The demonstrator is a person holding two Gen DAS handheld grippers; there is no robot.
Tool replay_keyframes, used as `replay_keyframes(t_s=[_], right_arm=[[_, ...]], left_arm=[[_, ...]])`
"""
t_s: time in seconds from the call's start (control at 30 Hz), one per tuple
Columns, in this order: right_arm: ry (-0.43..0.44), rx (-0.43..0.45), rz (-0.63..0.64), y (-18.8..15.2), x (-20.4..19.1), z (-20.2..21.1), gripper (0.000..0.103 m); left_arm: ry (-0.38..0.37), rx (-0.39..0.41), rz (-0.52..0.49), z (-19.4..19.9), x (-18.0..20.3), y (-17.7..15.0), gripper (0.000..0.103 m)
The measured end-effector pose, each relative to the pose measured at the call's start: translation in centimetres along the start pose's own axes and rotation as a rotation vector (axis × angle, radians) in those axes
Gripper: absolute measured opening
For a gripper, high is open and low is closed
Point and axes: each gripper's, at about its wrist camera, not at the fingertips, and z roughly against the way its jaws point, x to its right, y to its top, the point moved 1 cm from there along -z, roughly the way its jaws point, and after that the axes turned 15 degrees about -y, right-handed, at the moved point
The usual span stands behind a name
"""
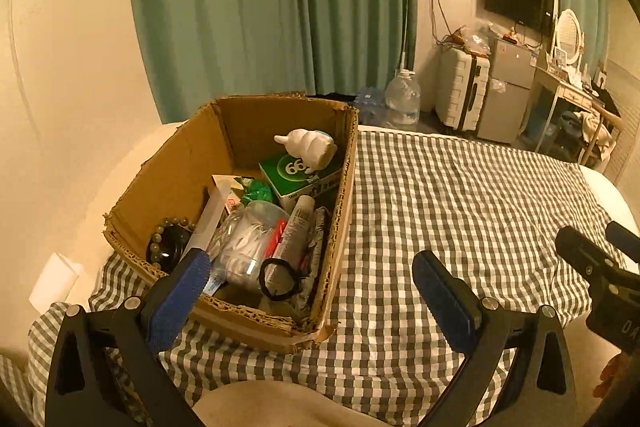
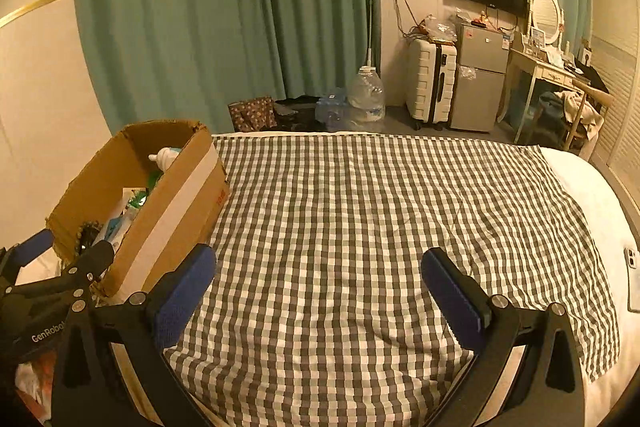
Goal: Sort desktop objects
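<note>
A torn cardboard box (image 1: 188, 163) stands at the left end of the checked cloth (image 1: 460, 211), filled with small items: a white figurine (image 1: 308, 145), a green carton (image 1: 296, 173), a clear tub (image 1: 252, 243), a grey tube (image 1: 294, 231), a bead bracelet (image 1: 168, 239) and a black hair tie (image 1: 276, 277). My left gripper (image 1: 312, 291) is open over the box's near right corner, with nothing between its blue pads (image 1: 180, 295). The right gripper (image 2: 320, 291) hangs open above the bare cloth (image 2: 360, 227), right of the box (image 2: 160, 211). It holds nothing.
The cloth covers a white bed (image 2: 600, 211), and a phone (image 2: 634, 283) lies at its right edge. Beyond the bed are a teal curtain (image 2: 224, 19), a water jug (image 2: 366, 95), a white suitcase (image 2: 432, 83), a small fridge (image 2: 480, 75) and a dressing table (image 2: 548, 75).
</note>
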Motion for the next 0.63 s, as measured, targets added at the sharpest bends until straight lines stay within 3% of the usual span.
replay_keyframes(t_s=[0.63], right_arm=[[0.033, -0.014, 0.003, -0.03, -0.1, 0.5, 0.103]], left_arm=[[-0.017, 0.01, 0.004, 0.4, -0.28, -0.1, 0.103]])
